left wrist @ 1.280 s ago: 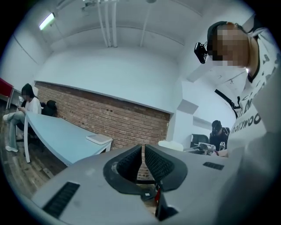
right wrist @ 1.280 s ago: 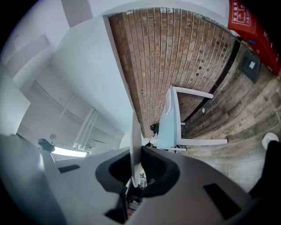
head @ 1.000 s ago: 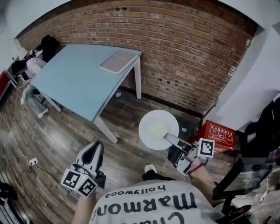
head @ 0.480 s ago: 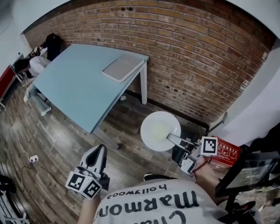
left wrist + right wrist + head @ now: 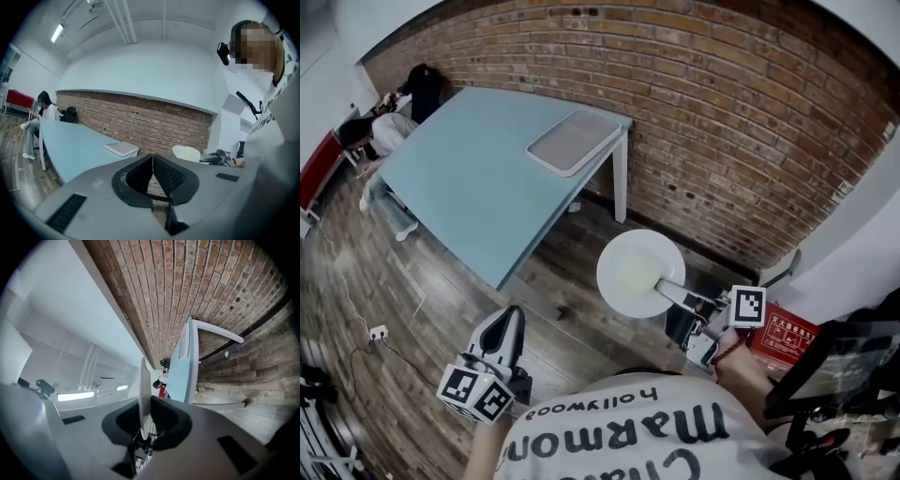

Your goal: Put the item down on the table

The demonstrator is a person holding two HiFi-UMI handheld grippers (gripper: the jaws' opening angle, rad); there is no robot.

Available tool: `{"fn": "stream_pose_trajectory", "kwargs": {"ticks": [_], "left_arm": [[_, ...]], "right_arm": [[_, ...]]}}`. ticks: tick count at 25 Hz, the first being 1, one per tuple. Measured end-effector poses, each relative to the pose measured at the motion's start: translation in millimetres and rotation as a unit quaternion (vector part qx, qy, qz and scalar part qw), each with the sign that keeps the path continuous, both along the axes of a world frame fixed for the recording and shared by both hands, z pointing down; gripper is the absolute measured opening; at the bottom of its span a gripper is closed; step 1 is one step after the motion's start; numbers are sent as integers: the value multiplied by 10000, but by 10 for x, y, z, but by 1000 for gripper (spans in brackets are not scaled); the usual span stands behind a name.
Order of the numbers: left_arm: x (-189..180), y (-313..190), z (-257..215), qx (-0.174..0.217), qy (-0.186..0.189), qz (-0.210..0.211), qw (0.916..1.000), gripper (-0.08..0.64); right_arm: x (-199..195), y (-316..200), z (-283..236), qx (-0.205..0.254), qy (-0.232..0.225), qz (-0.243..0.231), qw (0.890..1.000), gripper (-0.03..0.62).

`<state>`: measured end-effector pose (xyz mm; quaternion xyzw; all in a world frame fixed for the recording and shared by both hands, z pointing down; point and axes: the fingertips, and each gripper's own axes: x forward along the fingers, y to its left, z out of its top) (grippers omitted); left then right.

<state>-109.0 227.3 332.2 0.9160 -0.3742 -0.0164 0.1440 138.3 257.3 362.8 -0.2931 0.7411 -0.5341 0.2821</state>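
Observation:
A round white plate [image 5: 639,274] hangs in the air over the wooden floor, held by its rim in my right gripper [image 5: 667,292], which is shut on it. In the right gripper view the plate [image 5: 143,394] shows edge-on, a thin white blade between the jaws of the right gripper [image 5: 143,425]. The pale blue table [image 5: 478,178] stands ahead and to the left, a short way from the plate. My left gripper [image 5: 500,335] is low at the left, shut with nothing in it; its jaws meet in the left gripper [image 5: 152,176] view.
A shallow white tray [image 5: 577,141] lies on the table's far right corner. A brick wall [image 5: 731,122] runs behind. A seated person [image 5: 380,131] is at the table's far left end. A red box [image 5: 789,330] sits on the floor by my right side.
The view has moved closer to the table, which now sits larger and nearer the plate. The right gripper still holds the plate; the left gripper stays shut and low.

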Motion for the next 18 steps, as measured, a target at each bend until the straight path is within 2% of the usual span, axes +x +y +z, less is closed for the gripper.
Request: {"fn": "stream_pose_trajectory", "kwargs": {"ticks": [3,7,12,15,18], "left_arm": [[98,-104,-46,88,63,38,9999,11],[142,-169,-67,178,-48,42,9998,11],[-42,-190,29,-61,49,-167,9998,11],[-226,-226,122,-300,163,-322,9989,11],[-326,-356,181,-366,105,-358,9986,11]], "right_arm": [[60,-73,-5,16,24,13,10000,29],[135,-185,-18,18,-55,77,10000,29],[81,-348,47,-63,-60,12,10000,29],[-78,-441,97,-92,1,-153,9998,29],[-221,-545,124,-123,49,-227,9997,29]]}}
